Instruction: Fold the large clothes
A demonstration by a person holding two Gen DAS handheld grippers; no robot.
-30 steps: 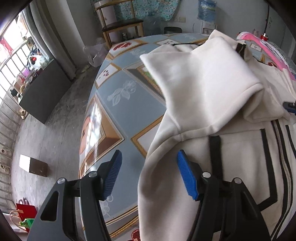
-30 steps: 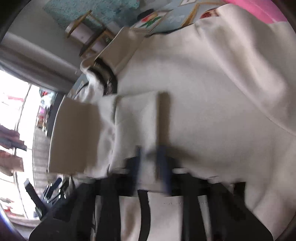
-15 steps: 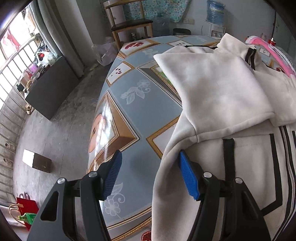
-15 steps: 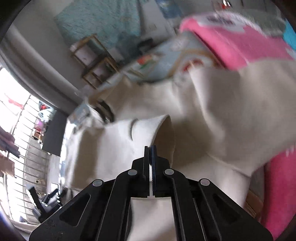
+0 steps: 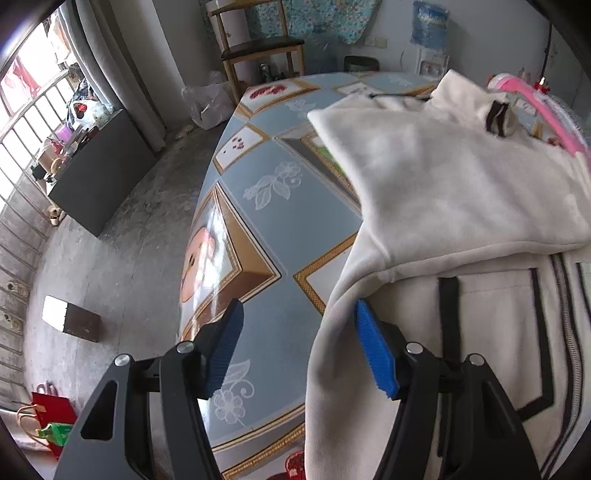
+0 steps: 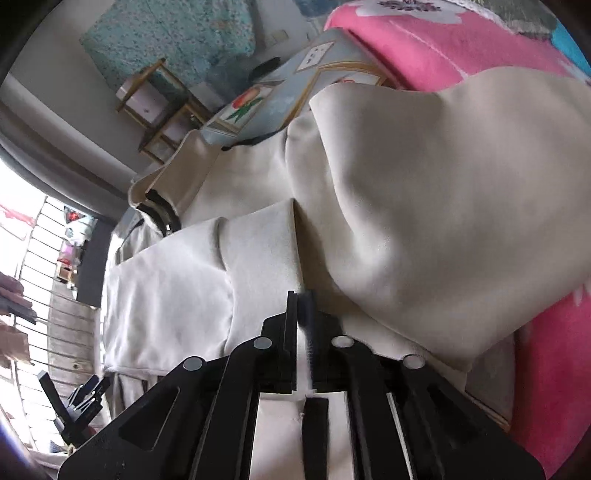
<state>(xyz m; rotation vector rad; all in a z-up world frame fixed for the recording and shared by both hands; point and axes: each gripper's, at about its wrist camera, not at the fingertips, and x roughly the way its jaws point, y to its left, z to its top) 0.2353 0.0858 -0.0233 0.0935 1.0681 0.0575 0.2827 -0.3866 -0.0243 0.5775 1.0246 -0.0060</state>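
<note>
Lying across the right half of the patterned tablecloth (image 5: 295, 221): cream zip jacket (image 5: 461, 192) with black trim, one sleeve folded over the chest, black-striped cuff (image 5: 498, 118) at far right. Spread wide, left gripper (image 5: 297, 349), blue ribbed pads (image 5: 375, 354) apart, gripping nothing. Hovered at near table edge, right pad touching or just beside the jacket's side seam, left pad over bare cloth. Ran down the jacket front at right, zipper (image 5: 565, 295) and black stripe (image 5: 448, 314).

Clamped nearly together, right gripper (image 6: 301, 314), thin fold of cream fabric pinched between the jaws. Seen from the right wrist view: jacket (image 6: 406, 203) bunched in soft folds ahead of the gripper, collar with black band (image 6: 162, 210) at far left. Lay under and beside the jacket at right, pink blanket (image 6: 443, 48). Showed small at lower left of that view, left gripper (image 6: 79, 406).

Stood beyond the far table end, wooden chair (image 5: 258, 48) against teal floral wall hanging (image 5: 325, 18). Sat further right, water bottle (image 5: 428, 22). Placed on concrete floor at left, dark cabinet (image 5: 99, 177) by barred window (image 5: 22, 122), small brown box (image 5: 74, 321), red bag (image 5: 48, 417) near the bottom corner.
</note>
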